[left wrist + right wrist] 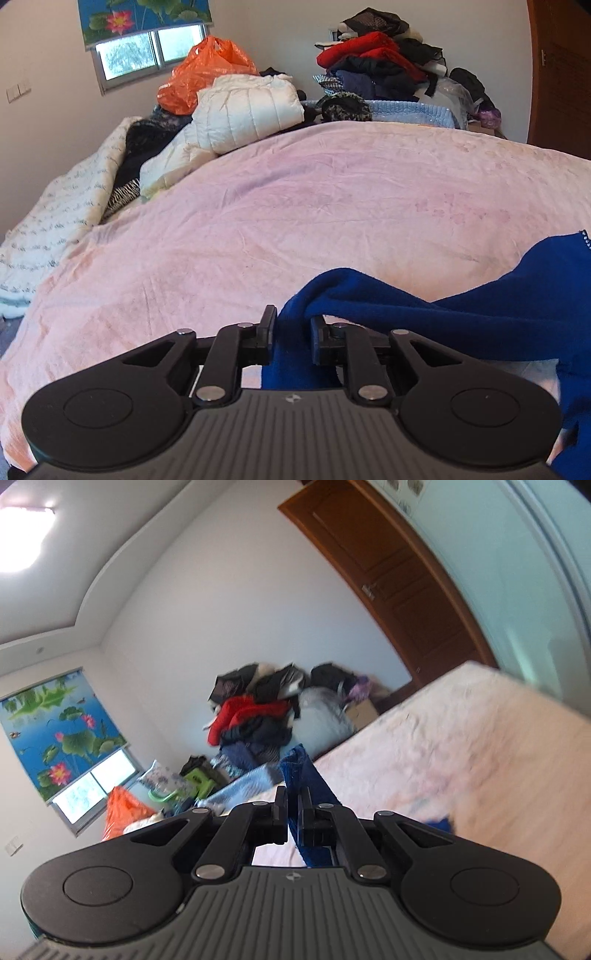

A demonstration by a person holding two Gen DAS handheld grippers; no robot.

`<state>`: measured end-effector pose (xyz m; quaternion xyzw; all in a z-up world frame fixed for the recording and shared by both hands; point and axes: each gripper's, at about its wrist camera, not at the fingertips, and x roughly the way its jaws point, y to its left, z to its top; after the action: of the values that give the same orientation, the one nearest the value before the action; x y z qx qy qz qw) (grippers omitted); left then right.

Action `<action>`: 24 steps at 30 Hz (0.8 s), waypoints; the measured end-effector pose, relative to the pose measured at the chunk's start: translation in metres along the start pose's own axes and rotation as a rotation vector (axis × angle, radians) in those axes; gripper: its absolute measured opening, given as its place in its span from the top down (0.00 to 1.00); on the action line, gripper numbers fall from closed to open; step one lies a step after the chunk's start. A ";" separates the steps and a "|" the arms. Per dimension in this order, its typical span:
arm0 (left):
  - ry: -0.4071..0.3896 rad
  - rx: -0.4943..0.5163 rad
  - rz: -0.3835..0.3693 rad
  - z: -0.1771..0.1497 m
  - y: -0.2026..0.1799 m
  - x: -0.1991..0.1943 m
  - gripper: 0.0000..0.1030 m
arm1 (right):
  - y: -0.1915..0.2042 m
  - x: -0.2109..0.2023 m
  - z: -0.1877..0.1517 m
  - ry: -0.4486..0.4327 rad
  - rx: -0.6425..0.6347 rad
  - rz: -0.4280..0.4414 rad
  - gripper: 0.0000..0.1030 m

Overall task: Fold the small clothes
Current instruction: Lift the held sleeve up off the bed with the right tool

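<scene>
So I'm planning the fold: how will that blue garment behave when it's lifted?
Probably floppy: the blue garment sags in folds between the left gripper and the pink bedspread. Likely light and grippy rather than slippery, since its fuzzy edge stays pinched in the right gripper.

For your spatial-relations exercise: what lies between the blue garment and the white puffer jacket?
Only bare pink blanket separates the blue garment from the white puffer jacket, in the left wrist view.

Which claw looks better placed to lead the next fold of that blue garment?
Probably the right claw: it pinches a thin edge of the blue garment. The left claw straddles a bulky bunch.
</scene>
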<state>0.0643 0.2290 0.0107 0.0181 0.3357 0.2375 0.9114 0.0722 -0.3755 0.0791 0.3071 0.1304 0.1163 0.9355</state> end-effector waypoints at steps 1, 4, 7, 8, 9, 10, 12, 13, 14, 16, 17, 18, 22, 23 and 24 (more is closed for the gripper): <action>-0.020 0.022 0.042 -0.002 -0.003 -0.004 0.59 | -0.004 -0.004 0.009 -0.021 -0.007 -0.018 0.93; -0.081 0.078 0.208 -0.006 -0.006 -0.010 0.00 | -0.017 -0.020 0.029 -0.075 -0.015 -0.064 0.93; -0.087 0.129 0.281 -0.006 -0.003 -0.010 0.00 | -0.032 -0.037 0.043 -0.130 -0.016 -0.103 0.93; -0.082 0.125 0.270 -0.005 -0.001 -0.012 0.00 | -0.036 -0.041 0.048 -0.148 -0.012 -0.114 0.93; -0.080 0.118 0.255 -0.005 -0.001 -0.017 0.00 | -0.041 -0.046 0.052 -0.165 -0.008 -0.124 0.93; -0.083 0.115 0.244 -0.004 -0.002 -0.022 0.00 | -0.045 -0.049 0.057 -0.181 -0.002 -0.136 0.93; -0.101 0.115 0.239 -0.003 -0.006 -0.032 0.00 | -0.054 -0.055 0.068 -0.213 0.003 -0.160 0.93; -0.109 0.121 0.238 -0.003 -0.009 -0.035 0.00 | -0.058 -0.058 0.076 -0.232 0.002 -0.172 0.93; -0.107 0.134 0.233 -0.002 -0.011 -0.036 0.00 | -0.062 -0.061 0.083 -0.250 -0.003 -0.187 0.93; -0.065 0.189 0.198 -0.002 -0.013 -0.030 0.00 | -0.072 -0.069 0.102 -0.289 -0.009 -0.243 0.93; -0.034 0.227 0.163 0.000 -0.012 -0.025 0.00 | -0.078 -0.073 0.113 -0.306 -0.011 -0.267 0.93; -0.009 0.255 0.128 0.001 -0.009 -0.020 0.00 | -0.084 -0.078 0.121 -0.320 -0.014 -0.292 0.93; 0.043 0.221 0.080 0.011 0.022 -0.004 0.00 | -0.111 -0.092 0.148 -0.363 -0.025 -0.415 0.93; 0.072 0.182 0.082 0.016 0.033 0.002 0.00 | -0.117 -0.093 0.152 -0.366 -0.028 -0.443 0.93; 0.089 0.123 0.097 0.020 0.045 0.005 0.00 | -0.123 -0.091 0.155 -0.362 -0.031 -0.459 0.93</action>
<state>0.0611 0.2732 0.0313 0.0800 0.3886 0.2610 0.8801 0.0522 -0.5830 0.1410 0.2710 0.0257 -0.1531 0.9500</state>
